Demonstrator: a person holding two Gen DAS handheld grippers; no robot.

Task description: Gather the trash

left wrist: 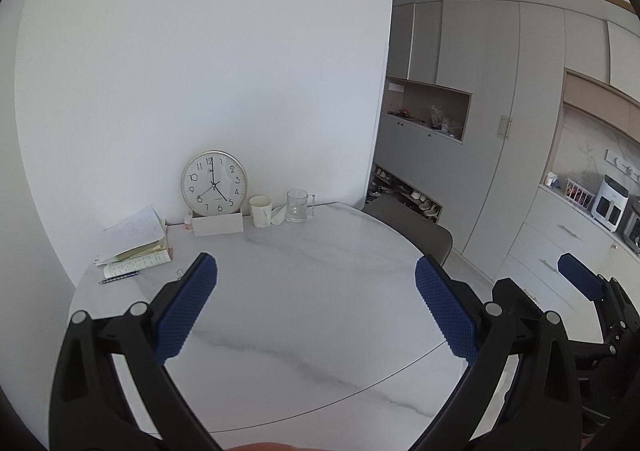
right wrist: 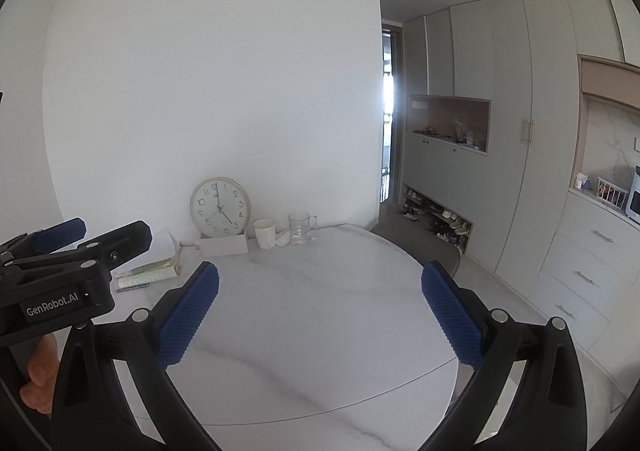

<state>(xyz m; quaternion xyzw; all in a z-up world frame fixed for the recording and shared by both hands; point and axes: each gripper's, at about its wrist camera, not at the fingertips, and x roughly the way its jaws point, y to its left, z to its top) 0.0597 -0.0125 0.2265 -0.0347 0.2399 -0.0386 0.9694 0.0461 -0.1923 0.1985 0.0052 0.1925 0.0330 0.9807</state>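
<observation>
Here both grippers, left (left wrist: 316, 307) and right (right wrist: 320, 311), gape empty above the table (left wrist: 304, 291); ahead, past their tips, cup (left wrist: 261, 211), tissue (left wrist: 279, 215), glass (left wrist: 298, 206)

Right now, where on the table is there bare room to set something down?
The white marble tabletop is bare from its near edge up to the back row. It is crowded along the wall: the round gold-rimmed clock, white paper cup and clear glass mug. The stacked books and papers fill the back left.
</observation>
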